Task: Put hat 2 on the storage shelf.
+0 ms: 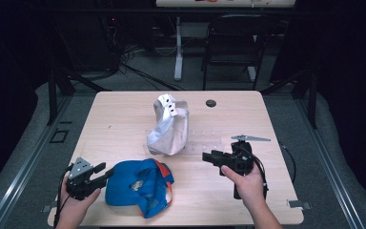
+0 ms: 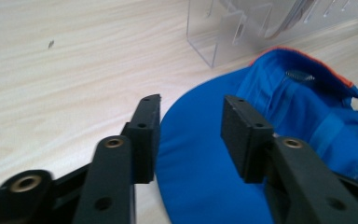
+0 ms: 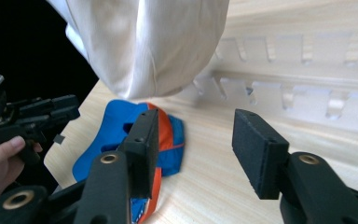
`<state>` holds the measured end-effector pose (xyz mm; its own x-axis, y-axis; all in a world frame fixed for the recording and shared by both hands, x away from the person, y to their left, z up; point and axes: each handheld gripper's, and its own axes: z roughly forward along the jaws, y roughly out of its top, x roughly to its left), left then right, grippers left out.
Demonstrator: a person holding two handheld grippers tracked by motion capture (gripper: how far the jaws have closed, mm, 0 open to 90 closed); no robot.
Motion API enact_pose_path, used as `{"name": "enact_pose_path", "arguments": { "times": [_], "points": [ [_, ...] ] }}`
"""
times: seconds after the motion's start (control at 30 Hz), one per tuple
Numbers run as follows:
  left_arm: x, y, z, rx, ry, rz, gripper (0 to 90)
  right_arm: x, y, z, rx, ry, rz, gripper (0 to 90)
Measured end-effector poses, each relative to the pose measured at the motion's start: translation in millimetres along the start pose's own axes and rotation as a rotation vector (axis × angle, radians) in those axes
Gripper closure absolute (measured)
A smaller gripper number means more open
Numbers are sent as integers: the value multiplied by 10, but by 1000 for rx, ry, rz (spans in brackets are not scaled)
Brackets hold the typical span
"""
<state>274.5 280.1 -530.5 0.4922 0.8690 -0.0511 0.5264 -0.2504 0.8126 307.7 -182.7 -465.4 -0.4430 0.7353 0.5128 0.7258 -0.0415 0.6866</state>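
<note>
Blue cap [image 2: 205,172] brim between left fingers [image 2: 145,135]

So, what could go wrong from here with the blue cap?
1. The left gripper has its open jaws around the brim edge of the blue cap; a shallow pinch may slip off the fabric.
2. The white cap sits on a clear rack close behind; dragging the blue cap could knock it.
3. The right gripper is open and near, so the two could collide.
</note>
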Motion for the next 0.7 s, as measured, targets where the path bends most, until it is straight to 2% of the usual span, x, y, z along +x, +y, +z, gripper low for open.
{"name": "enact_pose_path", "arguments": {
  "times": [0.03,0.07,0.13,0.23,0.3,0.33,0.4,0.47,0.5,0.63,0.7],
  "points": [
    [0,0,0,0,0,0,618,0,0,0,0,0,0,510],
    [15,-20,-5,11,-8,-3,618,0,-47,19,1,5,-1,506],
    [49,-40,-2,23,-26,-14,677,-5,-188,105,10,-6,-7,498],
    [59,-56,7,17,-3,-29,698,-16,-295,197,23,42,23,517],
    [71,-63,4,23,26,-22,683,-12,-357,241,21,55,53,513],
    [74,-74,21,10,37,-29,658,-7,-382,260,15,65,66,484],
    [96,-87,39,24,36,-38,614,-3,-424,302,-13,80,93,396],
    [108,-97,56,42,37,-38,591,10,-449,343,-19,107,128,358],
    [108,-97,56,42,37,-38,579,19,-461,361,-15,104,135,356],
    [111,-106,73,45,30,-39,562,73,-481,434,6,114,128,355],
    [110,-101,56,48,21,-39,563,180,-497,526,41,88,68,362]
  ]
}}
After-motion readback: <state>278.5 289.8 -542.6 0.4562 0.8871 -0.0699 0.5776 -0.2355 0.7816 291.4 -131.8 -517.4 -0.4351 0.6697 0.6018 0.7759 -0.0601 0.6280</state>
